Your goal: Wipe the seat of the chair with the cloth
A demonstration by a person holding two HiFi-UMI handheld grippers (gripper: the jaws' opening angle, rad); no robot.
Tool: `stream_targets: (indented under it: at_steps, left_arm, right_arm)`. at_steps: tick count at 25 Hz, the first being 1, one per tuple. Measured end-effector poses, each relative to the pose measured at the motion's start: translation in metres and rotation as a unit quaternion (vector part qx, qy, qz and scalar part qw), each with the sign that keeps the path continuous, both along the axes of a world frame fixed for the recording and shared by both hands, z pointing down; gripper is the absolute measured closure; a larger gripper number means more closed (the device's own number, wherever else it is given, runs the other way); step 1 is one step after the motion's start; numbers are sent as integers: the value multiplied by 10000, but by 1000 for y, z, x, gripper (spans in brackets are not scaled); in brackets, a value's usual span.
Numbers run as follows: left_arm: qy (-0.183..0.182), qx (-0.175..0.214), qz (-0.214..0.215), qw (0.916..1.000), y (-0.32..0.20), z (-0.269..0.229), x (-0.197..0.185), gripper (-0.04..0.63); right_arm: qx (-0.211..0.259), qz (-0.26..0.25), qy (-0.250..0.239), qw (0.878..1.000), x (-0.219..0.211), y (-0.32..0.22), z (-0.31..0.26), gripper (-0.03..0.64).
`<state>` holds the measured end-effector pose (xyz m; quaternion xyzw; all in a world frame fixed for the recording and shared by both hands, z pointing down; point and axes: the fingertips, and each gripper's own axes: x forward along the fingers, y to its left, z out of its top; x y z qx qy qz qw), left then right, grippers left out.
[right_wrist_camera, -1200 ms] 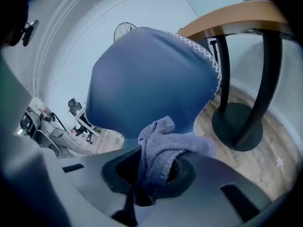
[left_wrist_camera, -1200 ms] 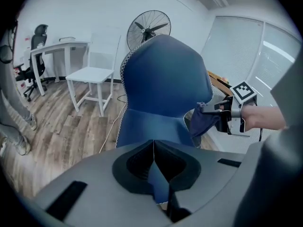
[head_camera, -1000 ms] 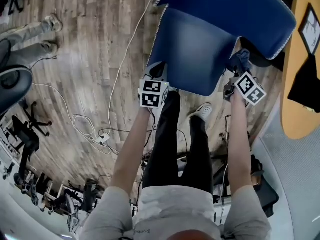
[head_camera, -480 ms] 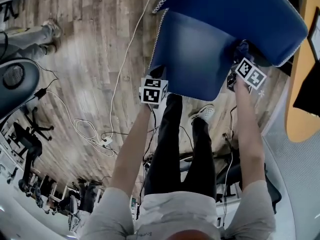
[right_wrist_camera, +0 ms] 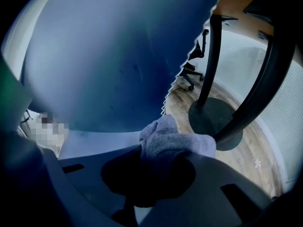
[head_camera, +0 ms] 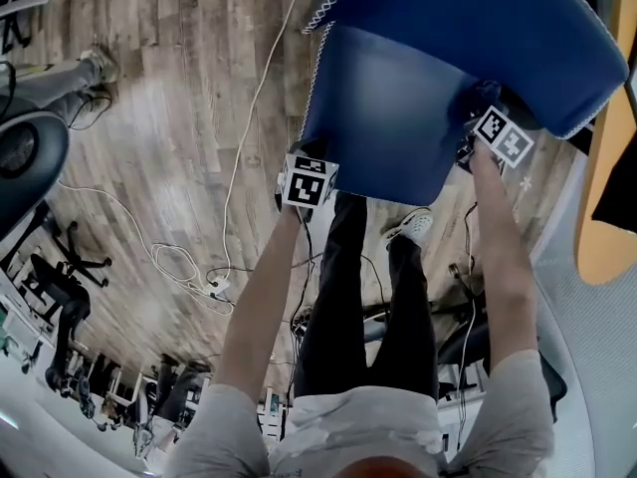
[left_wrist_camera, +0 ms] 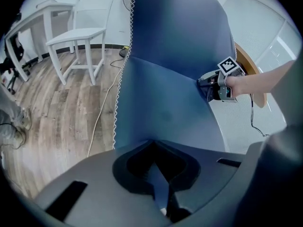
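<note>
Blue fabric covers the chair (head_camera: 468, 28), and its seat (head_camera: 388, 118) fills the upper middle of the head view, with the backrest (head_camera: 498, 13) rising beyond it. The left claw (left_wrist_camera: 160, 176) sits at the seat's front left corner; in its own view the two jaws are drawn together on a thin sliver of blue, which looks like the front edge of the seat, though it is too close and dim to be sure. Its marker cube (head_camera: 307, 180) shows just beside that corner in the head view. The right claw (right_wrist_camera: 149, 171) is clenched on the cloth (right_wrist_camera: 175, 143), a grey bunched wad that bulges out above the jaws. This claw is at the seat's right rear, where the seat meets the backrest, and the left gripper view shows it pressed into that fold with the person's hand (left_wrist_camera: 239, 85) behind it. The right marker cube (head_camera: 503, 135) lies near the seat's right edge. A white zigzag trim (left_wrist_camera: 124, 60) runs along the left edge of the chair. Below the seat are the person's dark-trousered legs (head_camera: 338, 297) and a white shoe (head_camera: 415, 225) on the wooden floor (head_camera: 169, 118), where a white cable (head_camera: 239, 157) trails away from the chair. Past the cloth, the right gripper view shows a black round pedestal base (right_wrist_camera: 215, 115) standing on the floor. A white chair (left_wrist_camera: 78, 34) stands well apart to the left.
</note>
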<state>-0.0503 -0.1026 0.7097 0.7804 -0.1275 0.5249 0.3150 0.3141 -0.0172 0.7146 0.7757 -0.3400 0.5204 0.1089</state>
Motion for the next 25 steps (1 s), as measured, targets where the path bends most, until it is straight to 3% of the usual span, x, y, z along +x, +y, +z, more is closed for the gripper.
stream_targets:
  at_steps: [9, 15, 25]
  left_arm:
    - [273, 101, -8, 9996, -2, -5, 4, 568]
    - [327, 101, 0, 9994, -2, -4, 4, 568]
    - [375, 97, -22, 9992, -2, -3, 5, 568]
  right_arm:
    - [404, -172, -314, 9985, 3, -5, 5, 558]
    - [32, 168, 259, 9995, 1, -7, -1, 560]
    - [-188, 983, 586, 9933, -2, -7, -4, 561]
